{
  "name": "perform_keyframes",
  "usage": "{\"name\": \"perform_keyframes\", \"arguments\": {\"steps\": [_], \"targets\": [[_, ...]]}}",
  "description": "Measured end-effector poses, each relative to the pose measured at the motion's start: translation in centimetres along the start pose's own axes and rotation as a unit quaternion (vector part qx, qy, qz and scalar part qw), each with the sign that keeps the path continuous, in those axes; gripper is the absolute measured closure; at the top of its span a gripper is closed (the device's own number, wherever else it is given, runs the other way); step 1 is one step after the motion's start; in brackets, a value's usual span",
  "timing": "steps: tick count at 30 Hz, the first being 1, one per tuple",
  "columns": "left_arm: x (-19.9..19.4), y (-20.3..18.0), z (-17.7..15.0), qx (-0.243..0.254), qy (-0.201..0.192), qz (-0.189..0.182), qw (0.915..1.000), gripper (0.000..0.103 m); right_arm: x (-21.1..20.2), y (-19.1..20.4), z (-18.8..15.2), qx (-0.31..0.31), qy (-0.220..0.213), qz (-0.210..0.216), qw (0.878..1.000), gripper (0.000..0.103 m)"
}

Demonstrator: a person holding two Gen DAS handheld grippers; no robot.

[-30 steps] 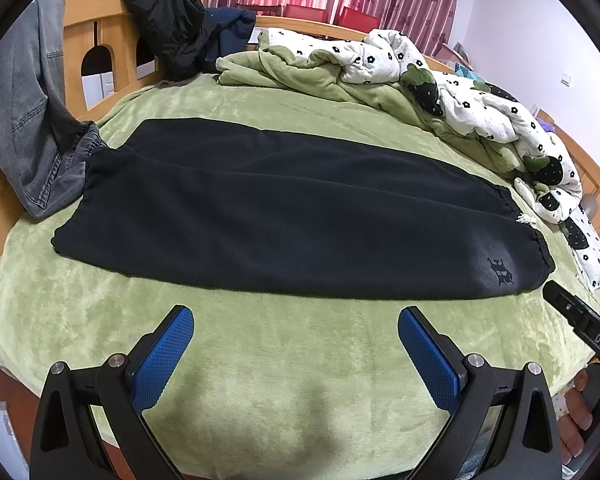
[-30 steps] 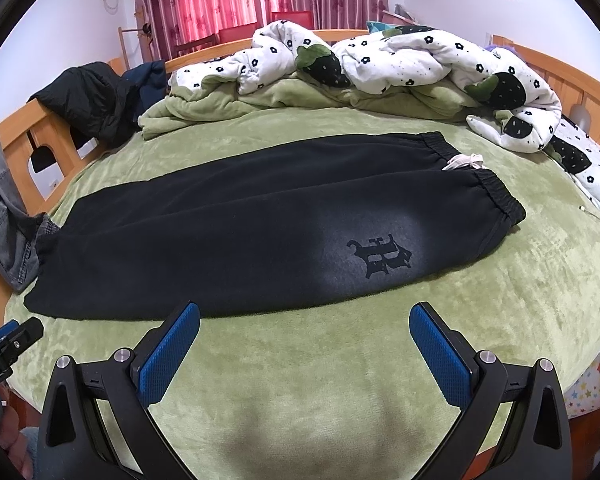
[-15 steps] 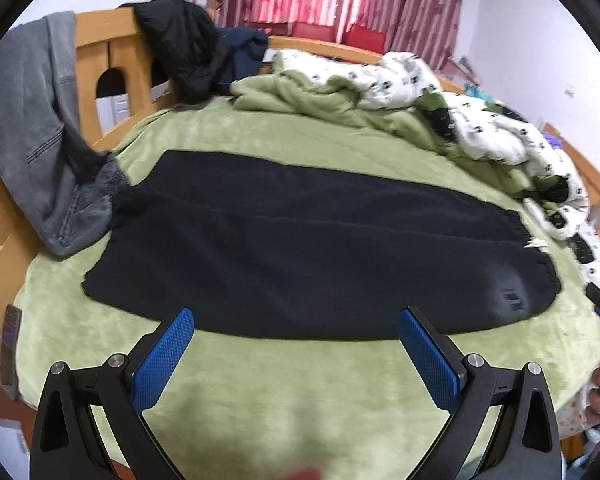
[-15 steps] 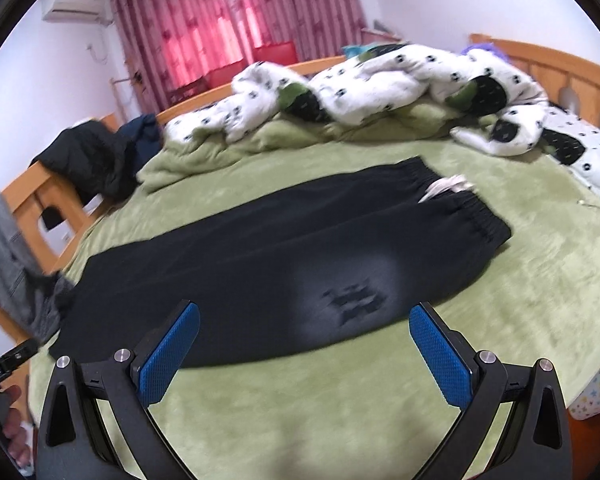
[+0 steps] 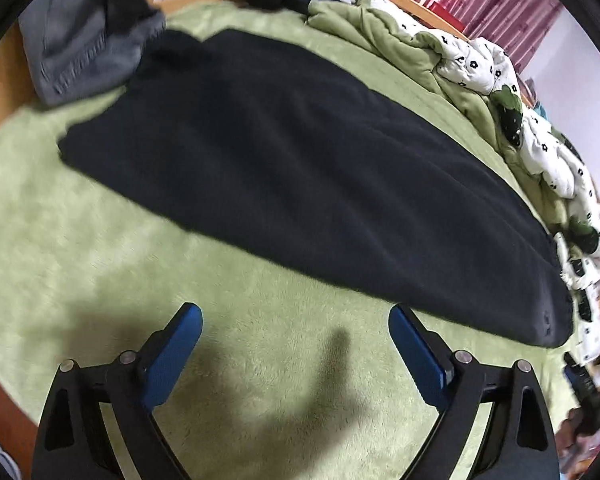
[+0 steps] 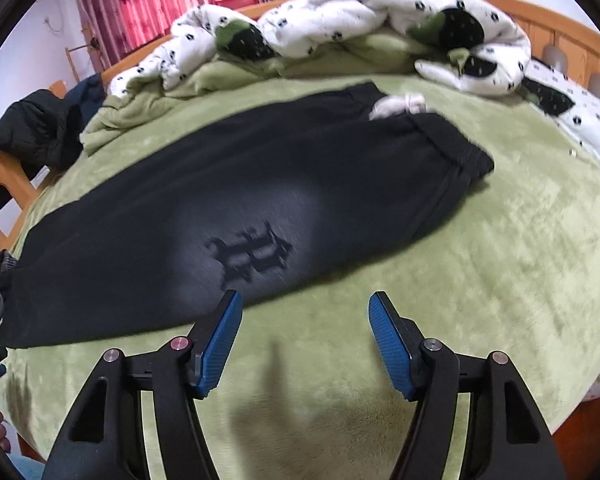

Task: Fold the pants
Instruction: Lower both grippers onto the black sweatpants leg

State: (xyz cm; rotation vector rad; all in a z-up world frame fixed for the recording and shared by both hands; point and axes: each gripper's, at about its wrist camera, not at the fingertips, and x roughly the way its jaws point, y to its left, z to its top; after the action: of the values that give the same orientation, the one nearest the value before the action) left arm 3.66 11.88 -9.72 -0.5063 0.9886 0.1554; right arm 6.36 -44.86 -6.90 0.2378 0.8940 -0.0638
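Black pants (image 5: 300, 184) lie flat on the green bed cover, folded lengthwise, leg ends at the left and waistband at the right. In the right wrist view the pants (image 6: 228, 208) show a dark emblem (image 6: 252, 256) and a white drawstring (image 6: 400, 104) at the waistband. My left gripper (image 5: 296, 320) is open and empty, just above the cover, short of the pants' near edge. My right gripper (image 6: 304, 304) is open and empty, its left fingertip (image 6: 230, 304) at the pants' near edge below the emblem.
A grey denim garment (image 5: 84, 40) hangs over the wooden footboard by the leg ends. A white and green spotted duvet (image 6: 340, 36) is bunched along the far side. Dark jackets (image 6: 32, 132) lie on the bed frame. Green cover (image 6: 520, 240) lies bare right of the waistband.
Both grippers have moved forward and down toward the pants' near edge, and both views now tilt down at the bed. The right jaws stand narrower than before. The pants have not moved.
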Motion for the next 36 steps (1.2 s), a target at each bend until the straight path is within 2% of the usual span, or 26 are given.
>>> {"name": "perform_keyframes", "arguments": {"steps": [4,9,12,18,22,26,27,29,31,32,36], "targets": [[1.2,0.6,-0.3,-0.021,-0.016,-0.018,0.9995,0.009,1.5,-1.3,-0.4,0.018,0.014,0.012,1.0,0.037],[2.0,0.6,0.7,-0.048,-0.044,-0.048,0.9968,0.01,2.6,-2.2,-0.1,0.033,0.005,0.018,0.999,0.036],[2.9,0.5,1.5,-0.059,-0.046,-0.048,0.9961,0.014,3.9,-2.4,0.2,0.046,0.016,0.025,0.999,0.036],[4.4,-0.1,2.9,-0.053,-0.044,-0.024,0.9973,0.027,5.9,-3.0,1.0,0.082,0.025,0.048,0.995,0.036],[4.4,0.3,3.7,-0.065,-0.047,-0.037,0.9961,0.031,7.2,-2.8,1.9,0.086,0.025,0.048,0.995,0.035],[4.5,1.1,4.5,-0.084,-0.047,-0.036,0.9947,0.05,8.4,-2.7,2.7,0.091,0.027,0.049,0.994,0.036],[4.5,1.3,4.5,-0.085,-0.046,-0.031,0.9948,0.058,8.7,-2.6,3.1,0.093,0.028,0.05,0.994,0.038],[4.5,1.5,4.7,-0.083,-0.044,-0.019,0.9953,0.068,9.0,-2.2,3.6,0.087,0.03,0.043,0.995,0.065],[4.1,1.6,5.1,-0.08,-0.047,-0.016,0.9955,0.086,9.1,-1.8,4.0,0.071,0.033,0.031,0.996,0.076],[3.8,1.6,5.5,-0.078,-0.049,-0.017,0.9956,0.087,8.9,-1.6,4.4,0.066,0.031,0.031,0.997,0.081],[2.1,0.7,7.2,-0.057,-0.067,-0.035,0.9955,0.089,6.8,-1.5,5.8,0.067,-0.01,0.064,0.996,0.084]]}}
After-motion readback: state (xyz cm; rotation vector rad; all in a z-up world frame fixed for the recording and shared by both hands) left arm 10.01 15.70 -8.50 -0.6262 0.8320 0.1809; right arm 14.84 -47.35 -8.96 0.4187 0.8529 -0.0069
